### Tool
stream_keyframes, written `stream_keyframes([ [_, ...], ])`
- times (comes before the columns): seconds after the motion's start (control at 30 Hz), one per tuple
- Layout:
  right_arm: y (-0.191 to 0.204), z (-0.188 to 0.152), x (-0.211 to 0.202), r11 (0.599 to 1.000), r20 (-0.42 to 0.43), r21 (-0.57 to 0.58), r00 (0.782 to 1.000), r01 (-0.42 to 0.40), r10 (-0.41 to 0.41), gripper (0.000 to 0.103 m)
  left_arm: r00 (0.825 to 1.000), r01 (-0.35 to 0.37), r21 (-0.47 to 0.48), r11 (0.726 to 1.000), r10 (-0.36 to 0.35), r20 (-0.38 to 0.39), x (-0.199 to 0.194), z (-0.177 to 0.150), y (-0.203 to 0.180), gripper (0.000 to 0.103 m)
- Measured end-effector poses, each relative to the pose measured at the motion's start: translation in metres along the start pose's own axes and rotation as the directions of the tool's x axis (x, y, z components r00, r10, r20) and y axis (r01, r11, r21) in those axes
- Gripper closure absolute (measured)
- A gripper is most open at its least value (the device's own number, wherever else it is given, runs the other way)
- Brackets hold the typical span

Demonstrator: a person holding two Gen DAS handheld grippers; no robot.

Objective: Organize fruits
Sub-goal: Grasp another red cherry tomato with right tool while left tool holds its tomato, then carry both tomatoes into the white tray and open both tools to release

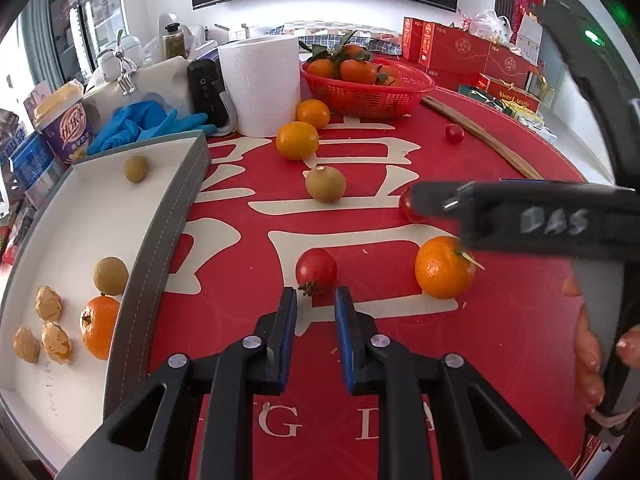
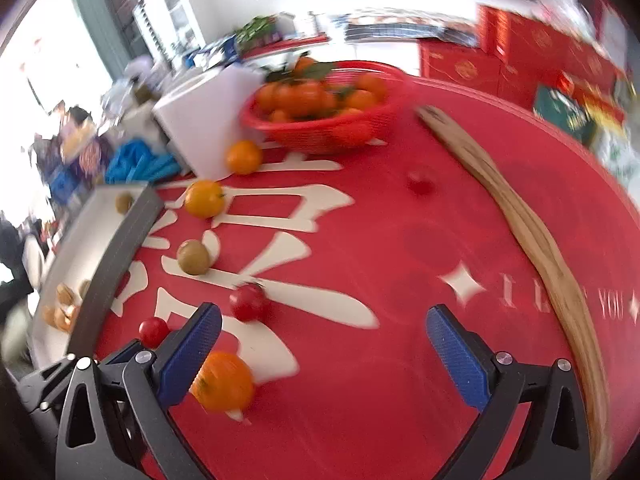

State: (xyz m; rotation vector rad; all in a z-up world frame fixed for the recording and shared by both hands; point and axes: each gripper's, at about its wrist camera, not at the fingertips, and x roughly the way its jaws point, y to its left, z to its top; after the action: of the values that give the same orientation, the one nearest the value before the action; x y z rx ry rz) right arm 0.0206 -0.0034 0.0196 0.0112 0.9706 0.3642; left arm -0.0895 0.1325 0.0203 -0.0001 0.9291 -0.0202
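Observation:
My left gripper [image 1: 315, 300] is open and empty, its fingertips just short of a red tomato [image 1: 315, 270] on the red mat. A mandarin [image 1: 445, 267] lies to the right, under my right gripper's arm [image 1: 532, 216]. In the right wrist view my right gripper [image 2: 324, 328] is wide open and empty; the mandarin [image 2: 224, 381] sits by its left finger, a tomato [image 2: 248, 301] ahead, another tomato [image 2: 153, 331] at the left. A white tray [image 1: 80, 224] on the left holds a mandarin [image 1: 99, 326], brown-green fruits and walnuts.
Two oranges [image 1: 297, 140], a brown-green fruit [image 1: 325, 184] and a small tomato [image 1: 454, 133] lie further back. A red basket [image 1: 368, 84] of mandarins, a paper towel roll [image 1: 262, 84], blue gloves [image 1: 148, 122] and red boxes stand behind. A wooden stick [image 2: 532, 232] lies on the right.

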Motion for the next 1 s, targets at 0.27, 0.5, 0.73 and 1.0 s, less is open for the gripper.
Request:
stream_keyframes([
  [0.27,0.034,0.001,0.021,0.981,-0.042,-0.161,0.993,0.107,-0.115,0.061,1.0,0.009,-0.024,1.0,-0.009,0.019,0.004,0.008,0.006,0.05],
  [0.5,0.006,-0.005,0.007,0.999,-0.029,-0.04,1.0,0.005,-0.007,0.081,1.0,0.03,-0.01,1.0,-0.03,0.003,0.008,0.011,0.004,0.08],
  [0.73,-0.011,-0.006,-0.01,0.999,-0.028,0.021,0.999,-0.046,0.047,0.081,0.997,0.037,0.0,0.999,-0.037,0.07,-0.024,0.011,0.004,0.08],
  [1.0,-0.002,-0.003,-0.016,0.995,-0.033,0.034,0.995,-0.091,0.092,0.081,0.99,-0.002,-0.031,1.0,0.006,0.138,-0.061,0.016,0.028,0.08],
])
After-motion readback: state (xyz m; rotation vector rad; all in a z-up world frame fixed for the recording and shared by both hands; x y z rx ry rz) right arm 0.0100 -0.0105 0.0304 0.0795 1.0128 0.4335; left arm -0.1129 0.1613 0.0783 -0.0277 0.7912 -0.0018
